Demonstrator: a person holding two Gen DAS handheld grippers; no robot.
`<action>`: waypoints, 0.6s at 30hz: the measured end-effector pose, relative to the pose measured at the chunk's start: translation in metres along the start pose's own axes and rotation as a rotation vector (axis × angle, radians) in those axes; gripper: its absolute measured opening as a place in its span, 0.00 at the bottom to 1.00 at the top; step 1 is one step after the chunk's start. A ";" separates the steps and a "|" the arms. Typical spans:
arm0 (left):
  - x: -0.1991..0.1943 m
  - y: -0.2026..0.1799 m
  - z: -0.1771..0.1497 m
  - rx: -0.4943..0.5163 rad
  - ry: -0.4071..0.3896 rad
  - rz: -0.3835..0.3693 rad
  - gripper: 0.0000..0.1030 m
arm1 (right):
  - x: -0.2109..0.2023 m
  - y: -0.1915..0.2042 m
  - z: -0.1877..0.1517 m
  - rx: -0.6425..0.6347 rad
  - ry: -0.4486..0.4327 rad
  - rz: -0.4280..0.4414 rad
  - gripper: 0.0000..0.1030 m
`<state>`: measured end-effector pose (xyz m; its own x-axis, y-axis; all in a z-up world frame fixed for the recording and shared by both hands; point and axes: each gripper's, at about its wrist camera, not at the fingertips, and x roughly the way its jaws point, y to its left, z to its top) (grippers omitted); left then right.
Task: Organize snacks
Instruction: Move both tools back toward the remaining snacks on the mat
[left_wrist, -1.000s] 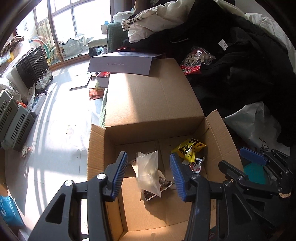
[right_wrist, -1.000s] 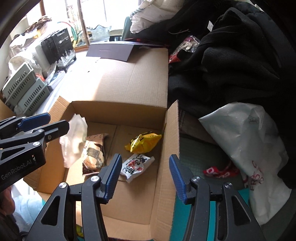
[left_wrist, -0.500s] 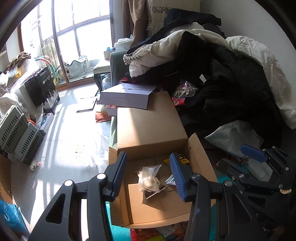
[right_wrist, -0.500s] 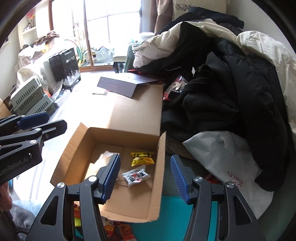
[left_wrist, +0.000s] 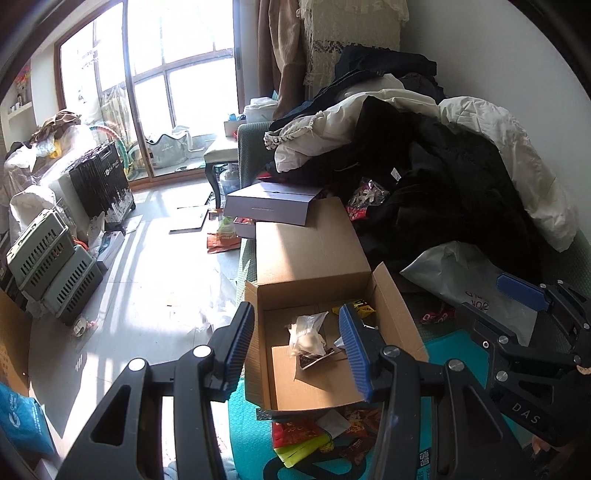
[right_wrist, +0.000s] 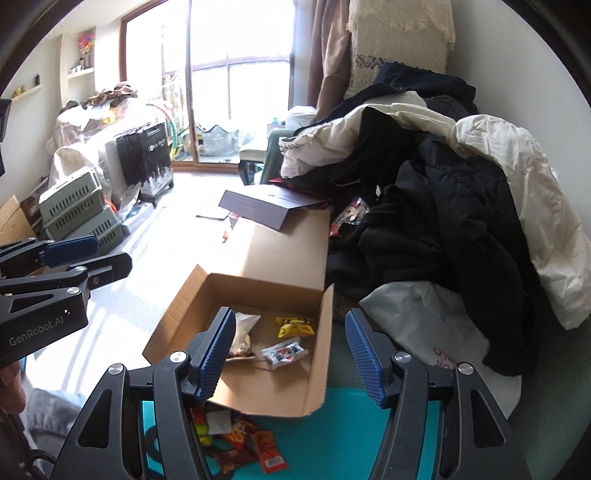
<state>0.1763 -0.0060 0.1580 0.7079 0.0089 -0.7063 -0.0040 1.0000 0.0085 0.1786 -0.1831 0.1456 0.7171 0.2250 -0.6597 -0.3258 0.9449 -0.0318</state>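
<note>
Right wrist view: both hand-held grippers empty above an open snack box.

Just below the right hand-held gripper (right_wrist: 290, 350) loose snack packets (right_wrist: 255, 443) lie on a teal mat (right_wrist: 351, 435). Beyond it, the cardboard box (right_wrist: 314, 369) holds a yellow packet (right_wrist: 295, 325), a white printed packet (right_wrist: 284, 350) and a clear bag (right_wrist: 242, 326). Its jaws, angled downward, have just been opening, pinching nothing. The left hand-held gripper (left_wrist: 295, 343), marked "GenRobot.AI", stands spread and empty.

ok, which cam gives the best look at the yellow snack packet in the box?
Right wrist: the yellow packet lies in full view on the box floor. In the left wrist view the left claw's finger hides most of it.
</note>
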 end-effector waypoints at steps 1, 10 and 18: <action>-0.003 0.000 -0.005 -0.001 0.002 -0.004 0.46 | -0.004 0.002 -0.003 -0.001 -0.001 0.003 0.60; -0.019 0.007 -0.054 -0.030 0.045 -0.025 0.46 | -0.024 0.017 -0.042 0.009 0.029 0.019 0.60; -0.013 0.021 -0.103 -0.058 0.117 -0.048 0.46 | -0.013 0.029 -0.087 0.037 0.123 0.054 0.60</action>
<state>0.0940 0.0148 0.0942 0.6209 -0.0419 -0.7827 -0.0151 0.9977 -0.0653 0.1059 -0.1794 0.0880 0.6176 0.2473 -0.7466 -0.3372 0.9409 0.0326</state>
